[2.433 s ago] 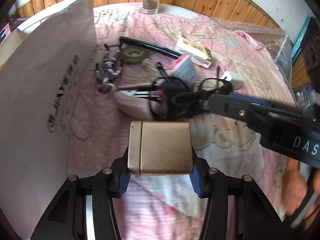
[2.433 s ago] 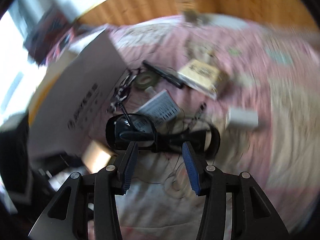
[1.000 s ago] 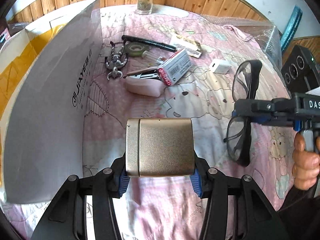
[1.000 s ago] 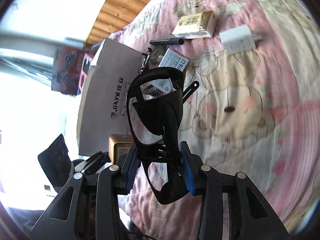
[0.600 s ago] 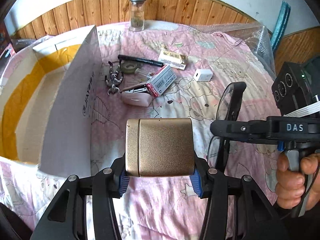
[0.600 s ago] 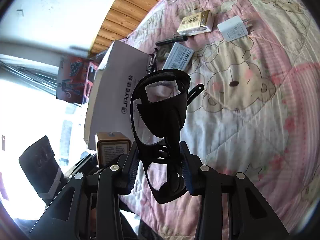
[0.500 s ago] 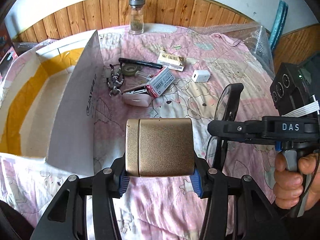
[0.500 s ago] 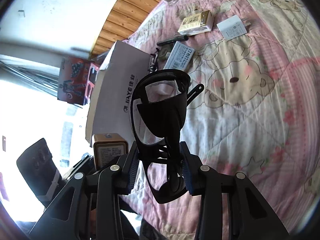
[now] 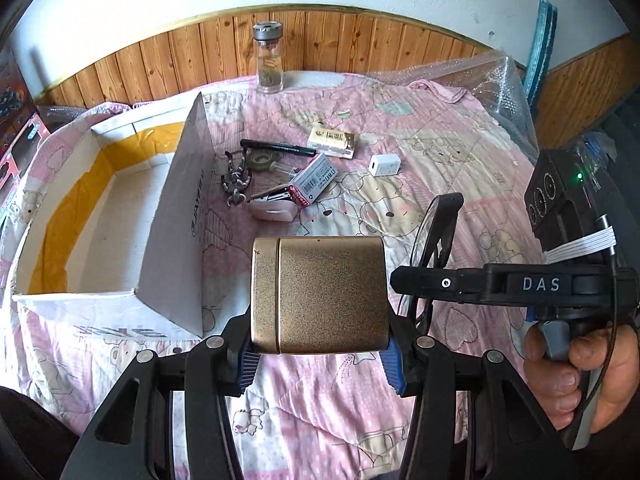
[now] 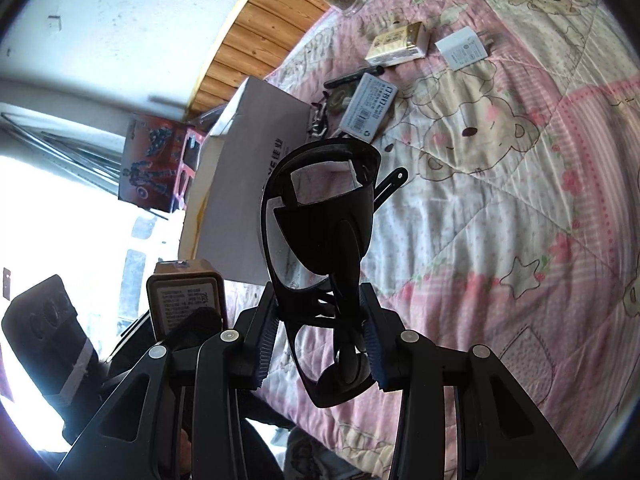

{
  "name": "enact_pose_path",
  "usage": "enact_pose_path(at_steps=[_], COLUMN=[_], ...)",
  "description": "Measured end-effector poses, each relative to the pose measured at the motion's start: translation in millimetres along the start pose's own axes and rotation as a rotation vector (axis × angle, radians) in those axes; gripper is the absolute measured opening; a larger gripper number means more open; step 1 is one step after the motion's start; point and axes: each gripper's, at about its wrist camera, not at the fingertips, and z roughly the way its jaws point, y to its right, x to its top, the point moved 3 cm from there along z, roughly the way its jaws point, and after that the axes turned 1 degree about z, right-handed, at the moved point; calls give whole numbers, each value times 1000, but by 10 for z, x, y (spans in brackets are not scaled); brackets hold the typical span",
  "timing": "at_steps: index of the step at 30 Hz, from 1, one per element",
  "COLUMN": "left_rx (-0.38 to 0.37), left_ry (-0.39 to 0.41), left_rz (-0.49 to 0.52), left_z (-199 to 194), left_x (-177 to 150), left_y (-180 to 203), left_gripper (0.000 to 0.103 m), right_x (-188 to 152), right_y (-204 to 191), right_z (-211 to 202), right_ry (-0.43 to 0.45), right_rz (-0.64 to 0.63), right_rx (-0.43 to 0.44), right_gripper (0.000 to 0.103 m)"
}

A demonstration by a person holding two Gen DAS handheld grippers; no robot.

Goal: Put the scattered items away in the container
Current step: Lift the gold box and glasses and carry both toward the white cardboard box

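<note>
A pink quilted bed [image 9: 460, 160] with bear prints fills the scene, backed by wooden wall panelling [image 9: 360, 44] under a white wall. Nearest, the left tool [image 9: 320, 354] clamps a gold tin [image 9: 320, 294] above the quilt. Beside it, a hand [image 9: 576, 376] holds the right tool [image 10: 318, 344], closed on black safety glasses [image 10: 320, 216]. The open cardboard box [image 9: 176, 216] stands to the left. Beyond lie a stapler [image 9: 274, 210], keys [image 9: 236, 180], tape roll [image 9: 262, 160], pen [image 9: 278, 147], charger [image 9: 385, 165], and a glass jar [image 9: 269, 58] farthest back.
</note>
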Motion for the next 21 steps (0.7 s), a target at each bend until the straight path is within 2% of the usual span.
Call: enact_pose_path(at_steps=[9, 21], left_rx=[-4, -26], left_ry=[38, 69], left_rz=[-23, -69], left_z=[-232, -453], left_x=[-3, -27], left_y=[-120, -422], left_gripper=[51, 51], right_x=[-159, -248], right_y=[-345, -597], right_z=[1, 33], right_ry=[13, 49], right_rz=[-54, -9], right_rx=[21, 71], right_gripper=[41, 41])
